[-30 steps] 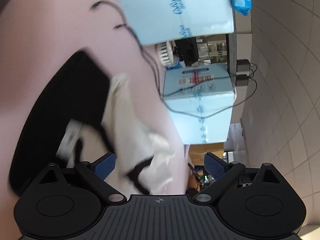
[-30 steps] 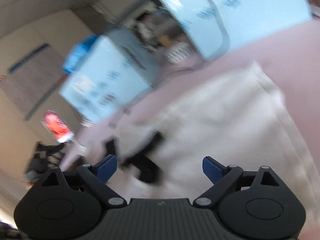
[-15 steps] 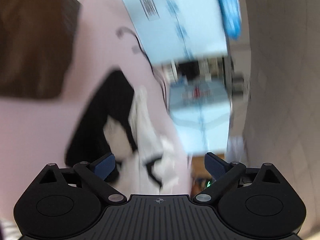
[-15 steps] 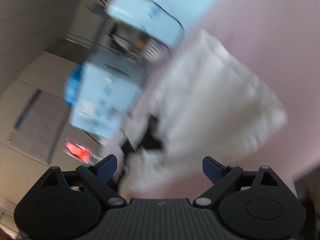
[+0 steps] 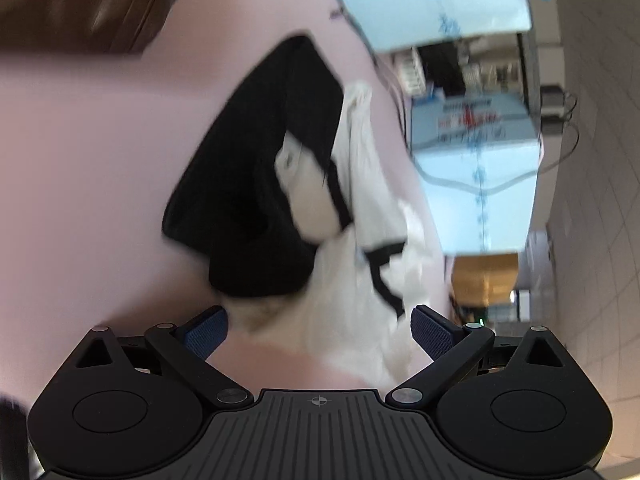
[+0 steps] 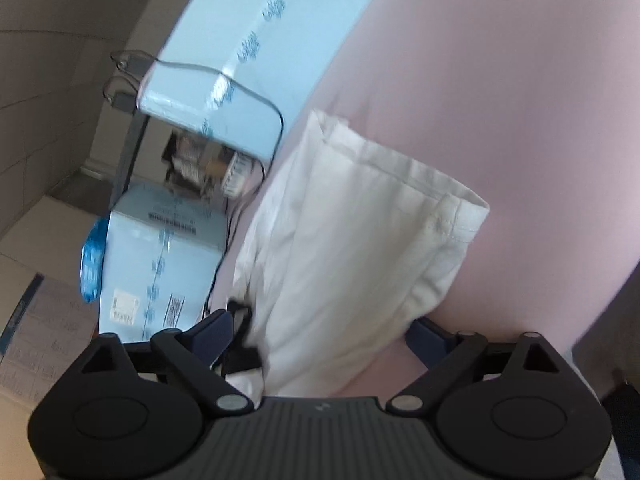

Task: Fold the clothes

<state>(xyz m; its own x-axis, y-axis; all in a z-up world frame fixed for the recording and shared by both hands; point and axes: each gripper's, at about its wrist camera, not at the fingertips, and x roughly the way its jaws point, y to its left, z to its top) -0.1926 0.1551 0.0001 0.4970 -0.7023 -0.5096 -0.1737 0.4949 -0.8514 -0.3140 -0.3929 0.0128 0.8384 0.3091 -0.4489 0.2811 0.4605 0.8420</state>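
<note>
Two garments lie on the pink worktop (image 5: 80, 168) by its box-lined edge: a black garment (image 5: 256, 168) overlapped by the crumpled white garment (image 6: 360, 240). Pale blue boxes (image 6: 240, 40) stand alongside. Left gripper (image 5: 320, 324) hovers wide, empty; right gripper (image 6: 320, 336) is opening, white cloth lying loose between its jaws.

Pale blue cartons (image 6: 256, 56) stand beside a pink surface (image 5: 80, 152), against a white tiled wall (image 5: 592, 160).

Rumpled white garment (image 6: 352, 248) lies beside black garment (image 5: 256, 184) on pink surface (image 5: 88, 168)
</note>
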